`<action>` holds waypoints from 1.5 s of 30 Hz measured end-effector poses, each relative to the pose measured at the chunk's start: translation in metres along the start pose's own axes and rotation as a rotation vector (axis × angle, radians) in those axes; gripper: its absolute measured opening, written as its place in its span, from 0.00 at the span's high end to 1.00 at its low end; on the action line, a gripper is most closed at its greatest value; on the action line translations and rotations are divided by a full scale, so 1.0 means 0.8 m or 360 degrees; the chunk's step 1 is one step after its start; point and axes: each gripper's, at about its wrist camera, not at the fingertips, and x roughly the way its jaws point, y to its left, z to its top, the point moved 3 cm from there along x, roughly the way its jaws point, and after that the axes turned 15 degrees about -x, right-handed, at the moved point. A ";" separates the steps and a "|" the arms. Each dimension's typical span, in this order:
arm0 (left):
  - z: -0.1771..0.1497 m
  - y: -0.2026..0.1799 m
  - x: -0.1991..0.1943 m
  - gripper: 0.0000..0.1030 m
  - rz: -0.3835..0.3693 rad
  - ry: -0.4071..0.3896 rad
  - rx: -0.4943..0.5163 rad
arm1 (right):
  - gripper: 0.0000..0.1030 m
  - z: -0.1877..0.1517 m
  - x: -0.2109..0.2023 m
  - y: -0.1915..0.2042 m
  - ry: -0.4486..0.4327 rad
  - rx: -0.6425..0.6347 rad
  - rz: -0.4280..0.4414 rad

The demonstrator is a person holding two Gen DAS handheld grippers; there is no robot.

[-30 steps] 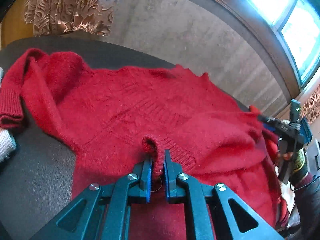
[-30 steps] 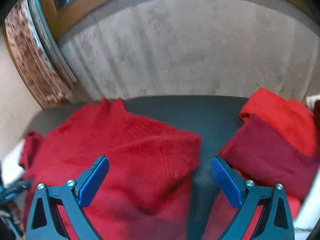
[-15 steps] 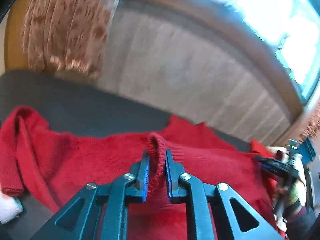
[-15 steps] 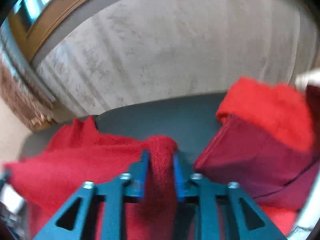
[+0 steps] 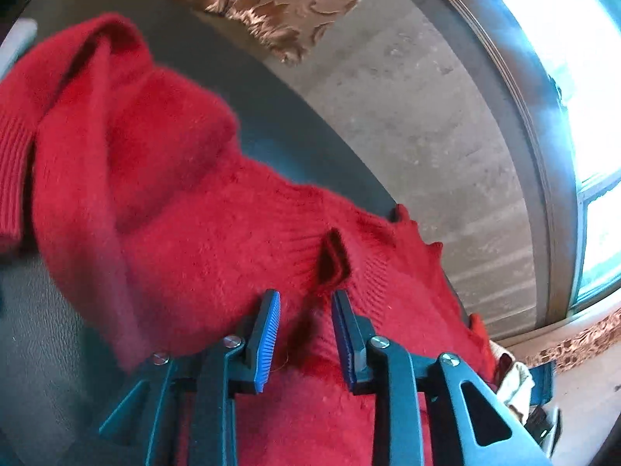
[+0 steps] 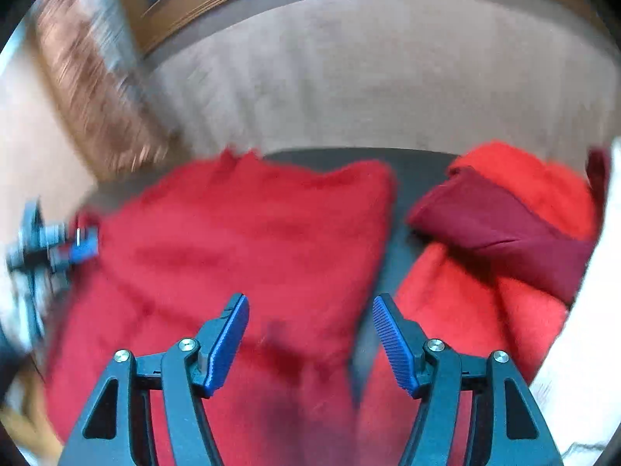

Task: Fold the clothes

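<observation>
Sweater (image 5: 186, 209) lay folded on dark table (image 5: 295, 124), directly under both tools. Left gripper (image 5: 304, 310) stood parted, ribbed edge pucker just ahead, untouched. Right gripper (image 6: 310, 310) gaped wide above sweater; red clothes pile (image 6: 504, 233) beyond right finger.

Quick count: one red sweater (image 5: 202, 233) spread out on the table (image 5: 295, 143). Over at 3 o'clock in the right view, one pile (image 6: 504, 240) of about three folded reds. Two grippers, left (image 5: 304, 303) and right (image 6: 310, 310), both spread apart. One curtain (image 5: 271, 4) at 12 in the left view.
</observation>
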 end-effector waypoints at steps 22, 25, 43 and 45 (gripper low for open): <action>-0.041 -0.028 -0.001 0.95 0.0225 0.0070 0.0400 | 0.07 -0.033 0.032 0.024 0.0119 -0.0142 -0.0248; -0.026 -0.010 0.002 0.91 0.0166 0.0087 0.0273 | 0.07 -0.044 0.026 0.012 0.0123 -0.0044 -0.0226; -0.127 -0.038 -0.020 0.73 0.0385 -0.0253 0.0731 | 0.02 -0.117 -0.056 -0.027 0.0168 0.0257 -0.0505; -0.130 -0.040 -0.017 0.73 0.0340 -0.0253 0.0701 | 0.02 -0.133 -0.091 -0.016 0.0088 0.0319 -0.0432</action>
